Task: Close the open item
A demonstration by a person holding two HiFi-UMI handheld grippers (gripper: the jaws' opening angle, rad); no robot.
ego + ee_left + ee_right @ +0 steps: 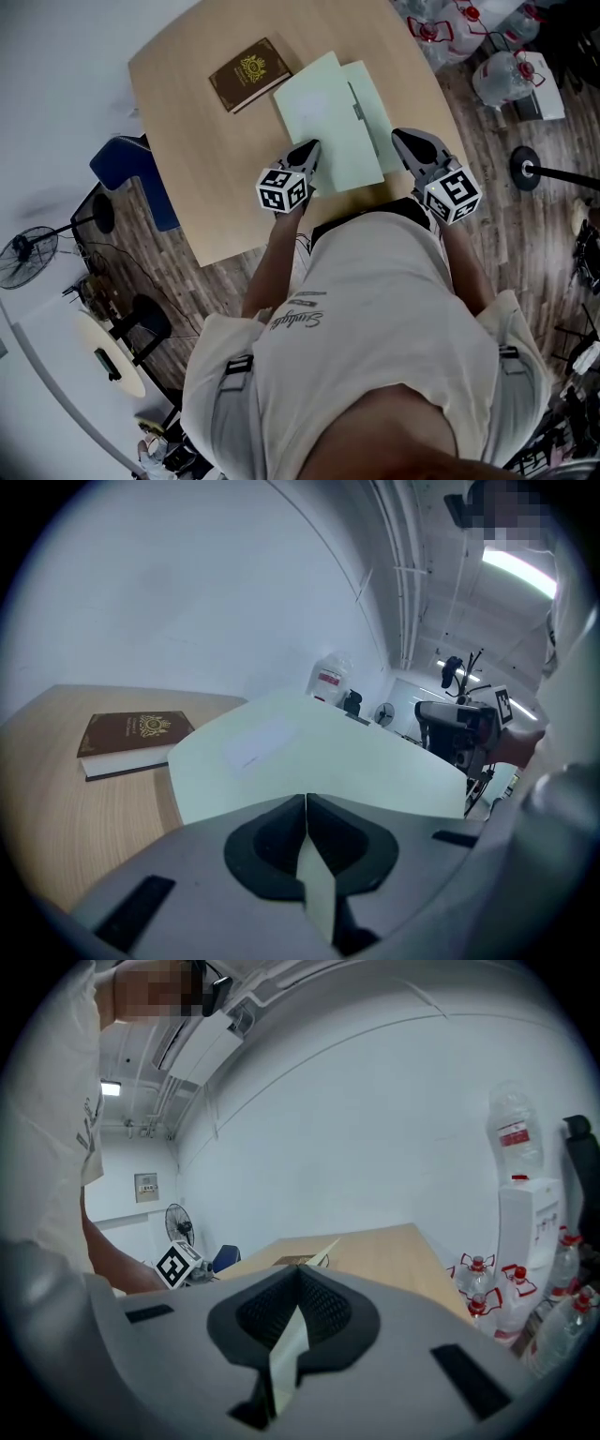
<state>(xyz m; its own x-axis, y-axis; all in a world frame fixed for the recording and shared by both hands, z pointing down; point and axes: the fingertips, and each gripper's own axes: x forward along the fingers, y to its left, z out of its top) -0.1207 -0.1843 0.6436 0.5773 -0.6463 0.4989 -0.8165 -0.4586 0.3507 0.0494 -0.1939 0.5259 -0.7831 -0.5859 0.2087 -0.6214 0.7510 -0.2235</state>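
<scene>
At the upper left of the head view we see a brown book (248,73) lying flat on the wooden surface (187,159), near the pale green folder (328,117). The folder sits in the upper middle of the frame. Our left gripper (308,150) has its jaws pressed together on the near left edge of the cover, which is tilted up. Further right, our right gripper (406,142) has its jaws pinching the folder's near right edge, and water bottles (506,75) stand on the floor at the upper right.
</scene>
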